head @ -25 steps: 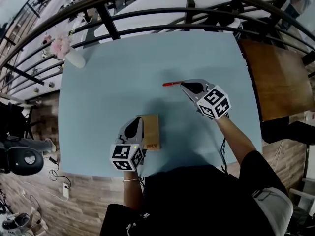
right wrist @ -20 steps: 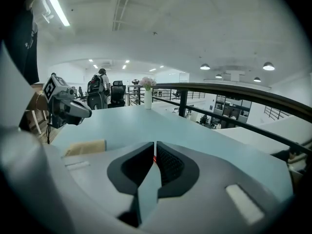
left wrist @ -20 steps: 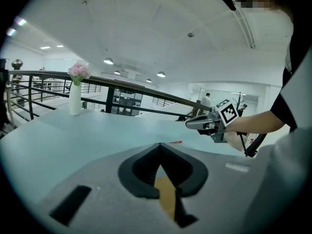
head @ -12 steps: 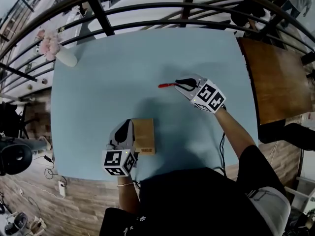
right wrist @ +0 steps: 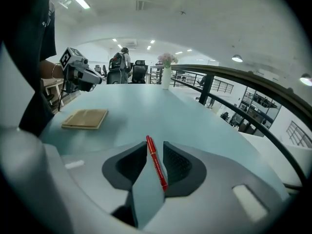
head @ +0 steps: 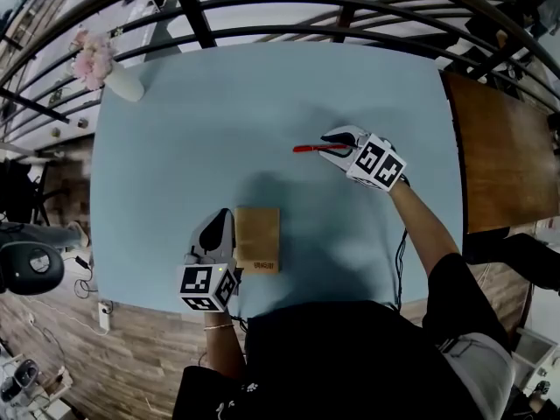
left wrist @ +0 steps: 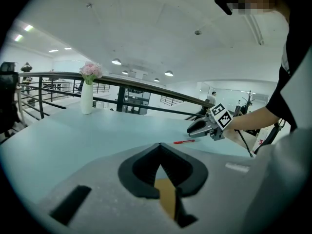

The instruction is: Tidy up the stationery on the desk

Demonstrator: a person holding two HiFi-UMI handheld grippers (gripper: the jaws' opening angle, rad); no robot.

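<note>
Right gripper (head: 327, 139) sank, jaws just opening around red pen (head: 306, 149); left gripper (head: 222, 214) closed.

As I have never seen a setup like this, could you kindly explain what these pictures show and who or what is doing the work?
There is no robot here. A person holds a two-jaw gripper in each hand, each topped by a cube with square markers. The top-down picture comes from a camera on the person's head. The other two come from cameras riding on the grippers, looking along their jaws.

On the light blue table lie a brown notebook and a red pen. A white vase of pink flowers stands at a far corner.

The left gripper is closed on the notebook's edge. The right gripper has just been opening its jaws, and the pen lies between them on the table, not pinched.
</note>
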